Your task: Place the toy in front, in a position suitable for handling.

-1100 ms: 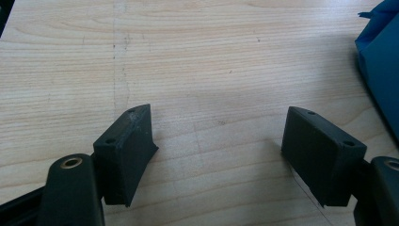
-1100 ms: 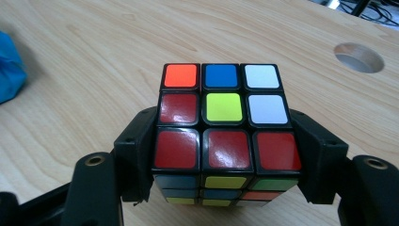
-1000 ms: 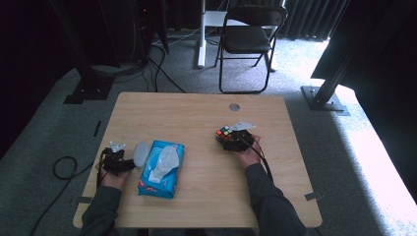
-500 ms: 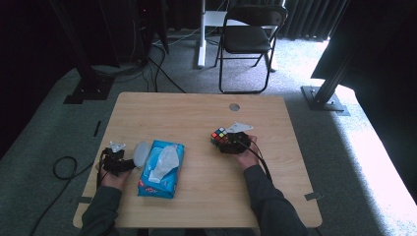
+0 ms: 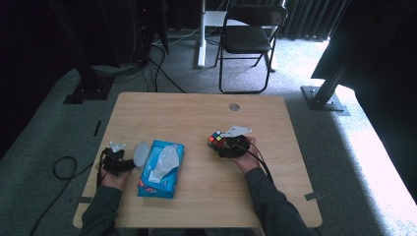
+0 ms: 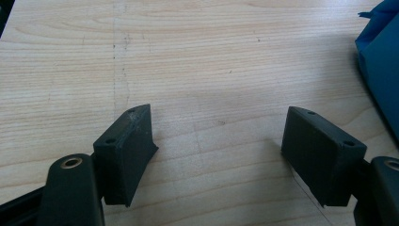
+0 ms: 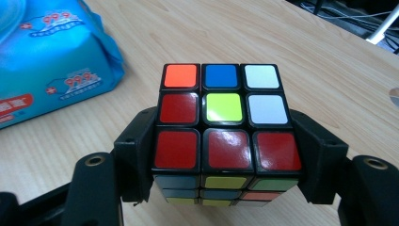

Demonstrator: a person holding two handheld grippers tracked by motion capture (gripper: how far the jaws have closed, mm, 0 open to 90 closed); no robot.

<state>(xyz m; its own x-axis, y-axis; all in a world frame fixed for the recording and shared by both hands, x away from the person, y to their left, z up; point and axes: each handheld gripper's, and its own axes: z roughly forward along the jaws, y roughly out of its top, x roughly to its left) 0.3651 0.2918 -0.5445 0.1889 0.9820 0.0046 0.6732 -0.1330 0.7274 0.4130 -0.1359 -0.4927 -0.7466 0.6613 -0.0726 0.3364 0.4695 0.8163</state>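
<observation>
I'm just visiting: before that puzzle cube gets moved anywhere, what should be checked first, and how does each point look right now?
1. Multicoloured puzzle cube sits squarely between the right gripper fingers: ok.
2. Cube is lifted off the light wooden table: cannot tell.
3. Left gripper is open with nothing between its fingers: ok.
4. Blue plastic wipes pack lies apart from the cube: ok.
5. Bare table lies ahead of the cube for setting it down: ok.
</observation>
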